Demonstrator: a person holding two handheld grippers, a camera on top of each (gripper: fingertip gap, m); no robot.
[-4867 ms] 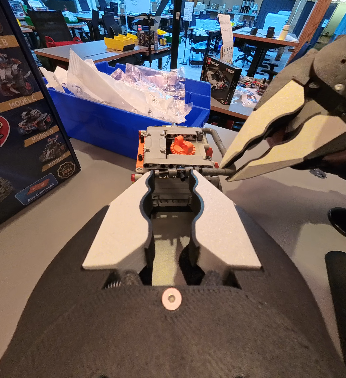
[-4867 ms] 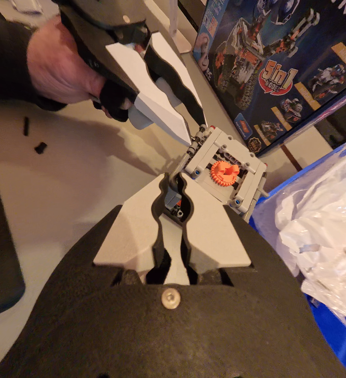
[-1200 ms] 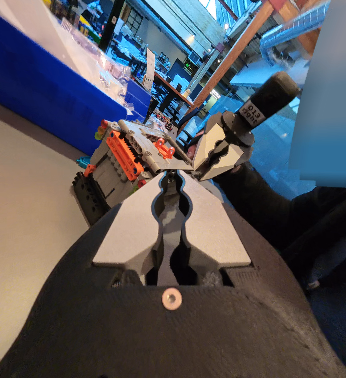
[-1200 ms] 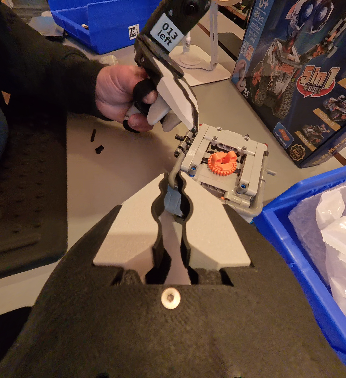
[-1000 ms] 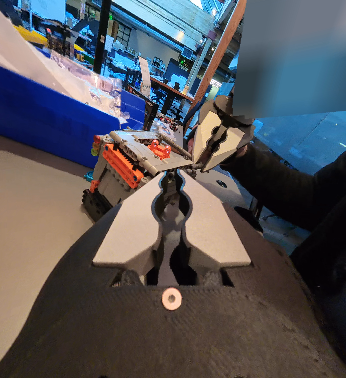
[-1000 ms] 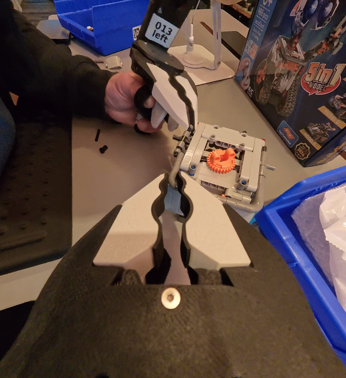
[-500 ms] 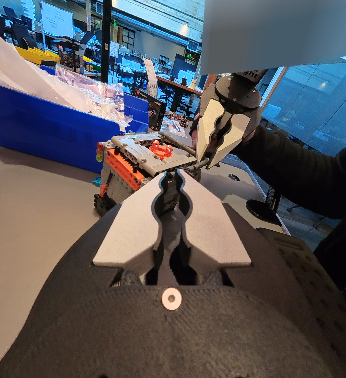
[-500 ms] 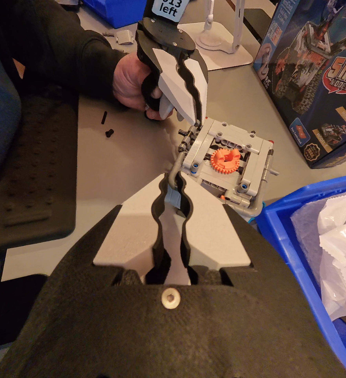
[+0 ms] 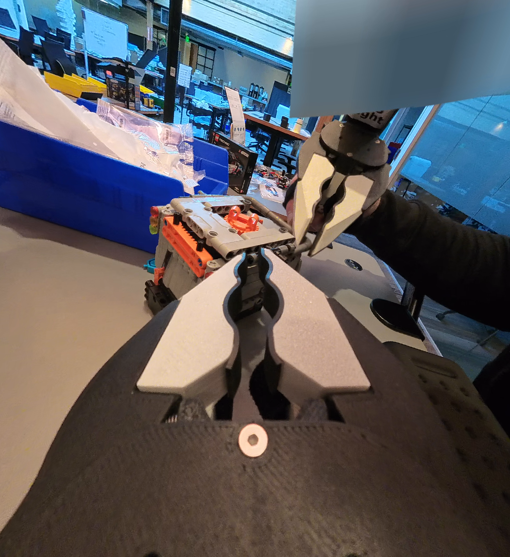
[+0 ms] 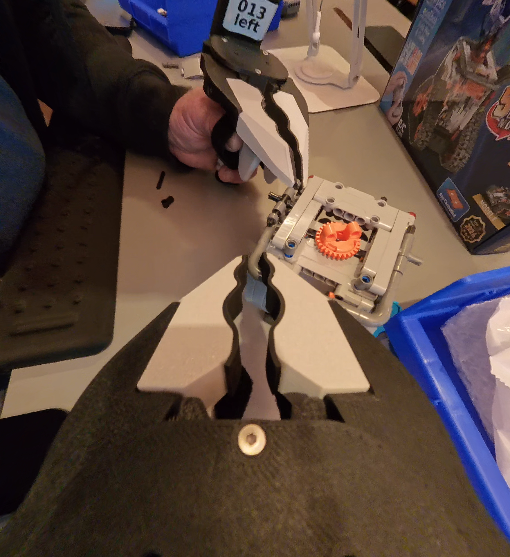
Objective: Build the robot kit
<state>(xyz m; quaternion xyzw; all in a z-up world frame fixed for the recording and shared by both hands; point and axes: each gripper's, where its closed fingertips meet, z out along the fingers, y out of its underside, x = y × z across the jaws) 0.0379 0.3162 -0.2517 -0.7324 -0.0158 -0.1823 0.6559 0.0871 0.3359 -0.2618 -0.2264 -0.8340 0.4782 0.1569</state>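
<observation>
A grey brick-built model (image 9: 217,229) with an orange gear (image 10: 336,236) on top stands on the grey table. My left gripper (image 9: 253,259) is shut on a dark pin part at the model's near top edge; it also shows in the right wrist view (image 10: 296,182), tips on that corner. My right gripper (image 10: 255,262) is shut on the grey bent tube (image 10: 255,259) at the model's corner; it also shows in the left wrist view (image 9: 308,245), pinching that tube from above.
A blue bin (image 9: 66,180) of plastic bags stands right behind the model, also in the right wrist view (image 10: 422,355). A toy box (image 10: 473,120) stands at the far side. A black mat (image 10: 51,256), two small black pins (image 10: 166,200) and a white stand (image 10: 332,75) lie to the left. One gripper's finger ends stand about 6 centimeters off the other's.
The left gripper has closed from a wider hold on the model's side to a narrow pinch at its top edge. The left view has swung from tilted back to level. The right gripper kept its hold.
</observation>
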